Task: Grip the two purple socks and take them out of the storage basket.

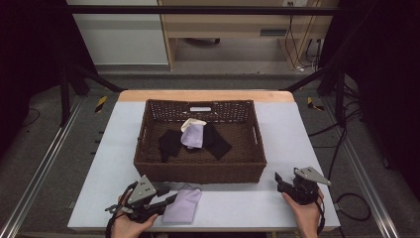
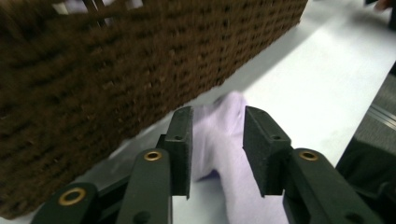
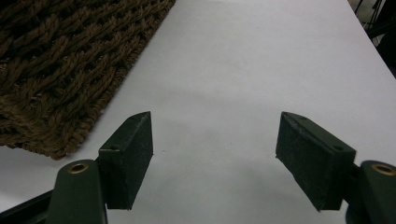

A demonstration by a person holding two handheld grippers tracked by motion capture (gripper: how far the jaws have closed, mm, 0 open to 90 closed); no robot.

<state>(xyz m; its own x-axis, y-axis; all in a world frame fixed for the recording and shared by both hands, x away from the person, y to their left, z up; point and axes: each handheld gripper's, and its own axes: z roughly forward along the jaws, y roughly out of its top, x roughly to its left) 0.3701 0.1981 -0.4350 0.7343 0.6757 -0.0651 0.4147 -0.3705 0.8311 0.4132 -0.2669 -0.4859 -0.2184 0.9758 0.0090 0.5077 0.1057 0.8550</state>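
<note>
The left gripper (image 2: 217, 149) has its fingers parted around a sock (image 2: 224, 154) on the table (image 1: 247, 203). The right gripper (image 3: 215, 158) hangs wide open, holding nothing.

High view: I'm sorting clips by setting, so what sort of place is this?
Probably a lab recording station: a white table inside a black frame, cables across the floor, a wicker basket of socks.

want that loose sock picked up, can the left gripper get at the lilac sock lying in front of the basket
Probably yes: the left gripper already straddles the lilac sock, jaws apart, pads not pressing. The basket stands close beside it but not between.
</note>
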